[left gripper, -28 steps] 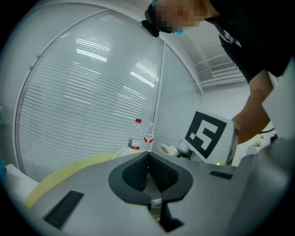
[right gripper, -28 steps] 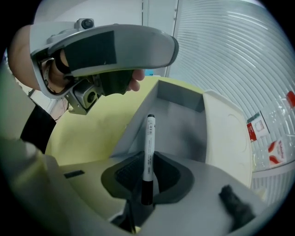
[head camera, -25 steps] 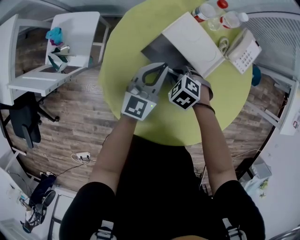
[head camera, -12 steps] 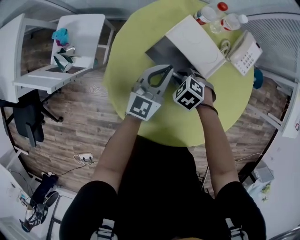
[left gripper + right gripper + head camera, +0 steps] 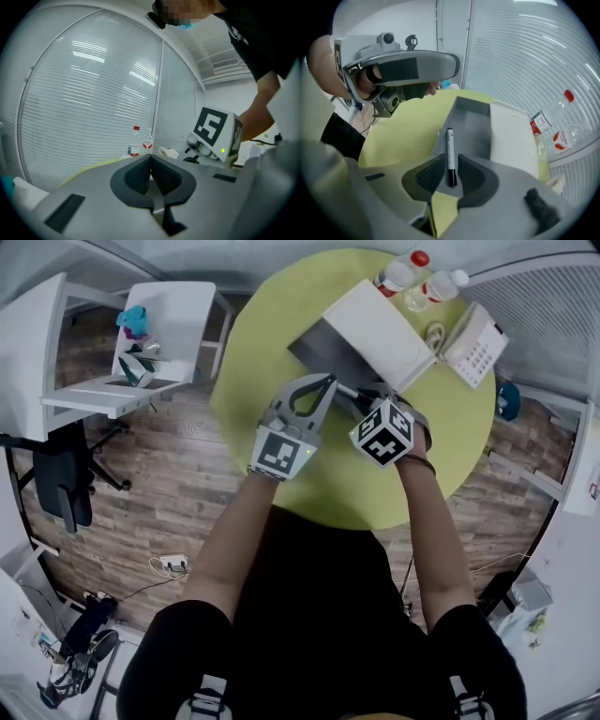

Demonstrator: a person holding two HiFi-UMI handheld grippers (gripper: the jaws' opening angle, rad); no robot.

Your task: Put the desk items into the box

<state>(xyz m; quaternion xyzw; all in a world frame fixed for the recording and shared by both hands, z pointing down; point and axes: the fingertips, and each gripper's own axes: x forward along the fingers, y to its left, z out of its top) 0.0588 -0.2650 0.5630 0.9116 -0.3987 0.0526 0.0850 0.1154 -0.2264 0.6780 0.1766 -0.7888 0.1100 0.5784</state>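
A: On the green table [image 5: 272, 362], toward its far side: box [image 5: 328, 345]. Stands open, grey inside on show, white lid [image 5: 380, 315] laid back to the right.

B: Anything in it?

A: Shows only bare grey floor from the head view. Near corner hidden behind the gripper tips.

B: And the right gripper [image 5: 451, 174]?

A: Closed almost fully, clamped on a marker [image 5: 450, 152]. Pinches the dark end between the pads; white barrel sticks straight forward, toward the box.

B: So where exactly is the marker?

A: Up in those jaws, above the table, front end seen against the box's near edge. Not in the box yet.

B: Left gripper [image 5: 151, 174]?

A: Shut tight, pads pressed together, nothing between them. Hangs just beside the right one, on its left, tips also aimed at the box.

B: Other containers?

A: Beyond the lid, at the table's far rim: two clear bottles [image 5: 396, 274], upright, side by side, one red cap, one white. Can't tell how full.

B: Anything else up there?

A: Right of the lid, near the table's edge: white phone [image 5: 475, 345], apart from the box.
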